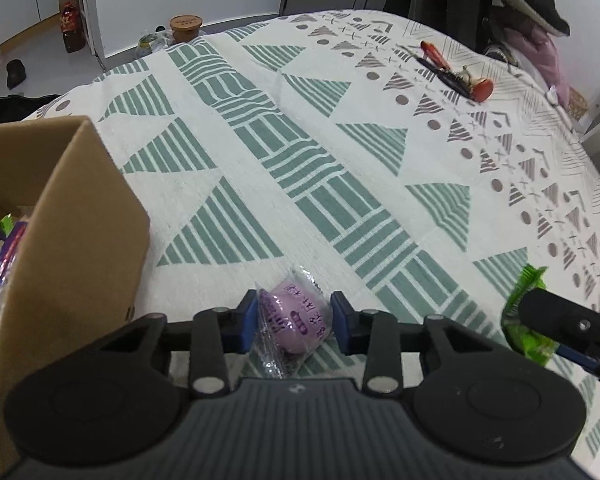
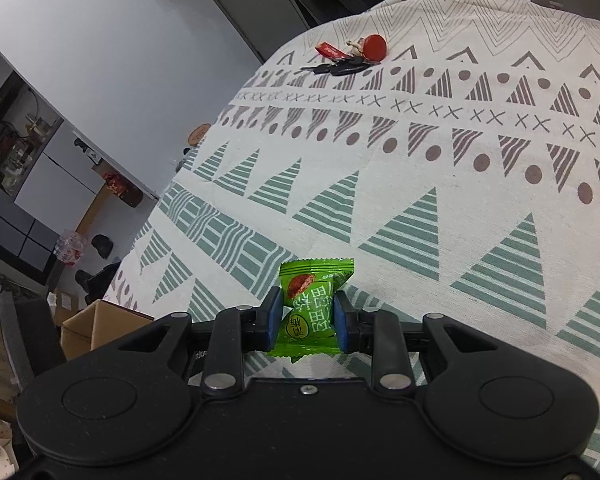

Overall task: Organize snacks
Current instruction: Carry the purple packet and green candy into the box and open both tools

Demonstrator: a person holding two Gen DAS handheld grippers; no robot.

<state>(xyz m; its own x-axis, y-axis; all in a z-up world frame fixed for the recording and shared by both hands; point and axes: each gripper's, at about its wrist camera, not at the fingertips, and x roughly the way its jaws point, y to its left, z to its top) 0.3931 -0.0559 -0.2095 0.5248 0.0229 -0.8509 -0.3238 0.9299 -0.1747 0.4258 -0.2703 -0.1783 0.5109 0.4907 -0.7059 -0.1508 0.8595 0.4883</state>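
My left gripper is shut on a purple snack in a clear wrapper, held just above the patterned tablecloth. An open cardboard box stands to its left, with several wrapped snacks inside. My right gripper is shut on a green snack packet over the cloth. In the left wrist view the green packet and the right gripper's finger show at the right edge. In the right wrist view the box shows at the lower left.
A bunch of keys with red tags lies at the far side of the table and shows in the right wrist view. A brown lidded jar stands beyond the far edge. Dark clothing hangs behind the table.
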